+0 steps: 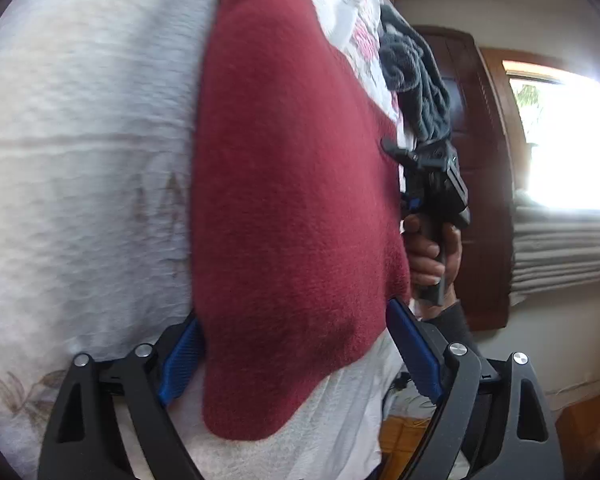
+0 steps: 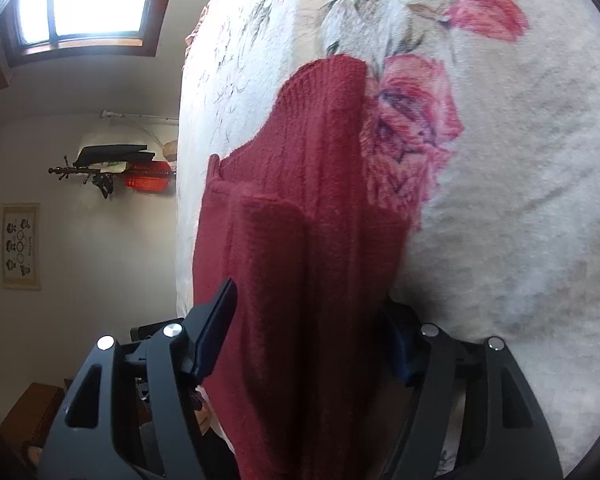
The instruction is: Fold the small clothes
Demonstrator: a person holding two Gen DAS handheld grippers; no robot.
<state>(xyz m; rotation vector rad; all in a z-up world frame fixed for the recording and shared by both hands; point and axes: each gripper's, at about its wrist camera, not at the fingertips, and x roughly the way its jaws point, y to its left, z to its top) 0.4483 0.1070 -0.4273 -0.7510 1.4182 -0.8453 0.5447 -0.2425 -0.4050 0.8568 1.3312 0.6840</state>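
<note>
A dark red knit garment (image 1: 292,200) lies folded on a white floral bedspread (image 1: 80,140). My left gripper (image 1: 296,354) is open, its blue pads (image 1: 180,360) standing wide on either side of the garment's near end. In the left wrist view the right gripper (image 1: 432,184) is at the garment's far side, held by a hand (image 1: 428,256). In the right wrist view the red garment (image 2: 320,220) shows a folded sleeve and ribbed hem. My right gripper (image 2: 306,336) is open and straddles it; the right finger is partly hidden behind the cloth.
A crumpled grey cloth (image 1: 416,80) lies on the bed beyond the right gripper. A dark wooden door (image 1: 484,168) and a bright window (image 1: 572,140) stand past the bed's edge. The right wrist view shows a wall rack (image 2: 112,172), a framed picture (image 2: 20,246) and a window (image 2: 88,4).
</note>
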